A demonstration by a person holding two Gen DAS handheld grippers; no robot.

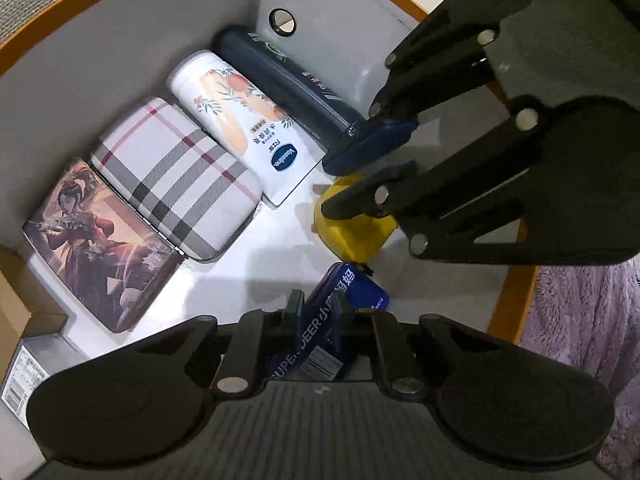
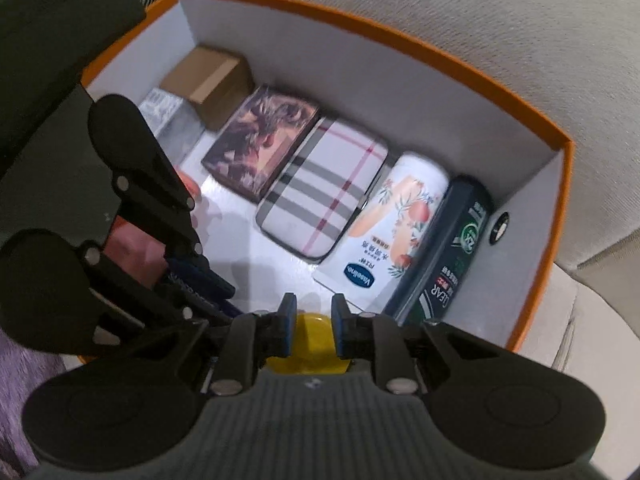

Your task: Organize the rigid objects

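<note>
**Operator:** Tongs status first. My left gripper [image 1: 316,312], bottom centre of its view, is clamped on the blue carton [image 1: 320,332]. My right gripper [image 2: 311,320], bottom centre of its view, is clamped on the yellow object [image 2: 306,344]. Both point down into the orange box [image 2: 400,46].

**Supervisor:** Contents beyond the fingers?

**Operator:** One row lies across the box floor: dark bottle [image 1: 280,80] at upper centre, white lotion tube [image 1: 236,120], plaid case [image 1: 176,176], illustrated box [image 1: 96,240] at left. A brown carton [image 2: 208,80] and a grey box [image 2: 168,116] sit in the far corner.

**Supervisor:** Progress?

**Operator:** I judge it mostly done. Six items are placed; the two held items remain to be set down on the bare floor beside the row.
</note>
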